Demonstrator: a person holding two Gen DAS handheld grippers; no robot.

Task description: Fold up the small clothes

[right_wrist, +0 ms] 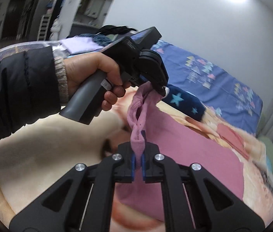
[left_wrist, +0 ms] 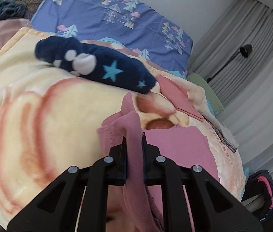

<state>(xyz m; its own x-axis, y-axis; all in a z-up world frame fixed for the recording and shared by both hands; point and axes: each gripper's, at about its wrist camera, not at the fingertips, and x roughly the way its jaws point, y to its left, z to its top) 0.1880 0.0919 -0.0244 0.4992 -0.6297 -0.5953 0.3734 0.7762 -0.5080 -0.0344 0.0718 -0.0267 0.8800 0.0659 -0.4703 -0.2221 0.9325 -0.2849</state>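
Note:
A small pink garment (right_wrist: 185, 150) hangs above the cream blanket, held by both grippers at its hemmed edge. My left gripper (left_wrist: 134, 141) is shut on a bunched fold of the pink garment (left_wrist: 175, 147). It also shows in the right wrist view (right_wrist: 160, 89), held in a hand, pinching the far end of the edge. My right gripper (right_wrist: 138, 148) is shut on the near end of that edge. The rest of the cloth drapes down below the jaws.
A navy fleece piece with blue stars (left_wrist: 105, 67) lies on the cream blanket (left_wrist: 49, 106). A folded salmon-pink cloth (left_wrist: 177, 96) lies to its right. A blue tree-print duvet (left_wrist: 117, 13) is behind. A floor lamp (left_wrist: 241, 54) stands by grey curtains.

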